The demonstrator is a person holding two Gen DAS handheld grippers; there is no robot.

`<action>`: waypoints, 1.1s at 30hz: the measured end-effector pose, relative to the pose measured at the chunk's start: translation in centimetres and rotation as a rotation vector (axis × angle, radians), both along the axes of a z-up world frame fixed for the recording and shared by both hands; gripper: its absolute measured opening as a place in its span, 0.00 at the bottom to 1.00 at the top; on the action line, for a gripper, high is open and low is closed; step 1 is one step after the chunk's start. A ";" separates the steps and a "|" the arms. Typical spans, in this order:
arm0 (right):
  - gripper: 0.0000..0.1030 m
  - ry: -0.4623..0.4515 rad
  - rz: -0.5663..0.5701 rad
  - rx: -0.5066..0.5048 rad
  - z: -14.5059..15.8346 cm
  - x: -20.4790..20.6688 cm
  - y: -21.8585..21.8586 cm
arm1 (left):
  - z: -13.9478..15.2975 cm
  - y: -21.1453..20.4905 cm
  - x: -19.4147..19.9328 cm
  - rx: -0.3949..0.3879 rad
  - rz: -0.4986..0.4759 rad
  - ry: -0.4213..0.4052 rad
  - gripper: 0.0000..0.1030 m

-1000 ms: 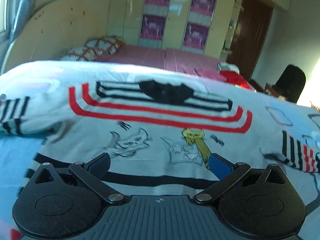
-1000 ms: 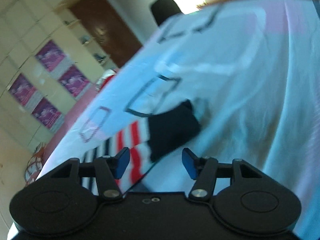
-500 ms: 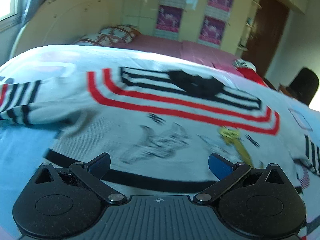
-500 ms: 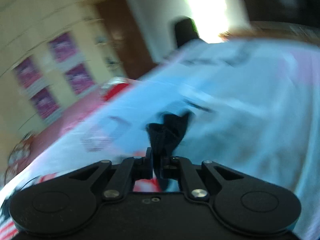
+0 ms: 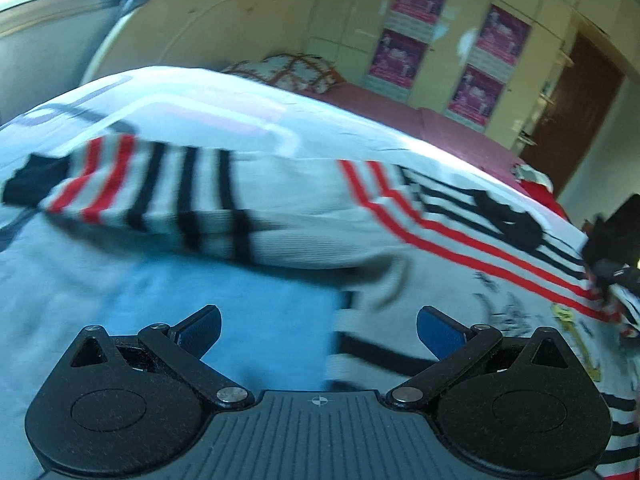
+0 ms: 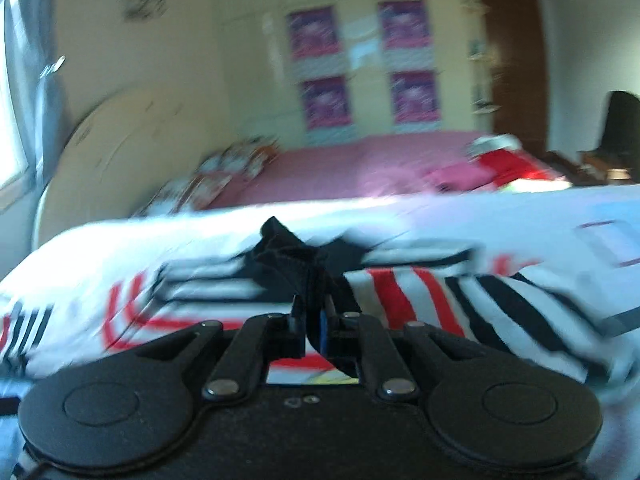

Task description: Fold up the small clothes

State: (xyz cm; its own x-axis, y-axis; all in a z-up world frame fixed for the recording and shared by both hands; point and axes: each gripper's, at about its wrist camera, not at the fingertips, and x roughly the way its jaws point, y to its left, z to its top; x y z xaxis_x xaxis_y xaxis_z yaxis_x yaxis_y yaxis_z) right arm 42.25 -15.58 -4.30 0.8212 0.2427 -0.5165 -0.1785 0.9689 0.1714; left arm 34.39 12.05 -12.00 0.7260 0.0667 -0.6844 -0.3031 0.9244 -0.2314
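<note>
A small white sweater (image 5: 400, 216) with red and black stripes lies flat on a light blue sheet (image 5: 120, 300). Its left sleeve (image 5: 160, 196) stretches out to the left and ends in a black cuff (image 5: 32, 184). My left gripper (image 5: 318, 330) hovers open over the sheet just left of the sweater's hem, holding nothing. My right gripper (image 6: 314, 330) is shut on the black cuff (image 6: 288, 256) of the right sleeve (image 6: 480, 304), which it holds above the sweater's chest (image 6: 192, 308). In the left wrist view, the right gripper (image 5: 608, 268) shows at the far right edge.
Behind the sheet lies a pink bed (image 6: 340, 168) with patterned pillows (image 5: 296, 72) and a rounded headboard (image 5: 192, 28). Red and pink clothes (image 6: 500, 164) sit at its right end. A wardrobe with posters (image 5: 404, 28), a brown door (image 5: 568, 100) and a dark chair (image 6: 620, 120) stand beyond.
My right gripper shut on the right sleeve's black cuff and swung it left over the sweater's body. My left gripper slid left, from the hem's middle towards the left sleeve.
</note>
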 end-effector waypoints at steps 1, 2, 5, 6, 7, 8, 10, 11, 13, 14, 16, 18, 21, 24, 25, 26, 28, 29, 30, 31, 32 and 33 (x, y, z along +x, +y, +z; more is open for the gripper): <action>0.09 0.036 0.033 -0.015 -0.9 0.6 1.5 | -0.2 0.7 -0.2 0.000 0.008 0.006 1.00; 0.12 0.080 0.065 -0.049 -2.1 1.1 3.1 | -0.3 1.3 -0.3 -0.001 0.013 0.010 1.00; 0.31 0.116 0.110 -0.154 -3.4 0.4 6.0 | -0.5 2.0 0.1 -0.016 0.008 0.014 1.00; 0.45 0.079 0.110 -0.160 -2.8 -0.5 5.9 | -0.5 1.9 0.3 -0.021 0.000 0.007 1.00; 0.53 0.051 0.108 -0.138 -2.0 -1.8 5.2 | -0.4 1.4 0.9 -0.025 -0.020 -0.003 1.00; 0.53 0.032 0.100 -0.112 -1.4 -2.7 4.4 | -0.2 1.1 1.2 -0.037 -0.043 -0.011 1.00; 0.52 0.015 0.066 -0.081 -0.4 -4.0 2.1 | -0.1 -0.8 2.9 -0.088 -0.103 -0.035 0.99; 0.52 0.015 0.034 -0.074 -0.1 -4.2 0.4 | 0.0 -1.9 3.9 -0.118 -0.144 -0.050 0.99; 0.52 0.022 -0.034 -0.048 0.5 -5.5 -2.3 | -0.1 -4.3 6.1 -0.204 -0.229 -0.073 0.81; 0.52 0.026 -0.060 -0.031 0.7 -6.0 -3.3 | -0.4 -5.4 7.3 -0.249 -0.270 -0.071 0.70; 0.52 0.030 -0.113 -0.009 0.7 -6.7 -5.8 | -1.4 -8.2 10.2 -0.333 -0.343 -0.041 0.56; 0.52 0.030 -0.153 -0.007 0.6 -7.4 -7.6 | -2.5 -10.0 12.5 -0.383 -0.373 -0.015 0.56; 0.52 0.030 -0.202 -0.007 0.0 -8.3 -10.0 | -4.4 -12.1 15.6 -0.446 -0.373 0.033 0.56; 0.52 0.044 -0.250 -0.004 -0.6 -9.2 -11.7 | -6.1 -13.0 18.0 -0.460 -0.347 0.045 0.53; 0.52 0.049 -0.264 0.002 -0.8 -9.3 -12.2 | -6.3 -13.3 18.7 -0.445 -0.343 0.042 0.34; 0.52 0.056 -0.279 0.010 -1.0 -9.4 -12.7 | -6.5 -13.7 19.5 -0.418 -0.346 0.052 0.15; 0.52 0.066 -0.294 0.028 -1.3 -9.5 -13.4 | -7.0 -13.8 20.9 -0.436 -0.348 0.074 0.04; 0.52 0.071 -0.296 0.035 -1.3 -9.4 -13.5 | -6.6 -13.8 21.0 -0.432 -0.351 0.050 0.04; 0.52 0.076 -0.296 0.038 -1.4 -9.4 -13.7 | -5.8 -14.0 21.1 -0.404 -0.360 0.012 0.04; 0.52 0.075 -0.296 0.040 -1.3 -9.4 -13.8 | -4.4 -14.2 20.8 -0.376 -0.374 -0.040 0.04; 0.52 0.071 -0.293 0.050 -1.3 -9.3 -13.9 | -3.3 -14.1 20.7 -0.369 -0.382 -0.069 0.04; 0.52 0.071 -0.291 0.061 -1.3 -9.2 -14.0 | -2.4 -13.8 20.5 -0.350 -0.386 -0.097 0.04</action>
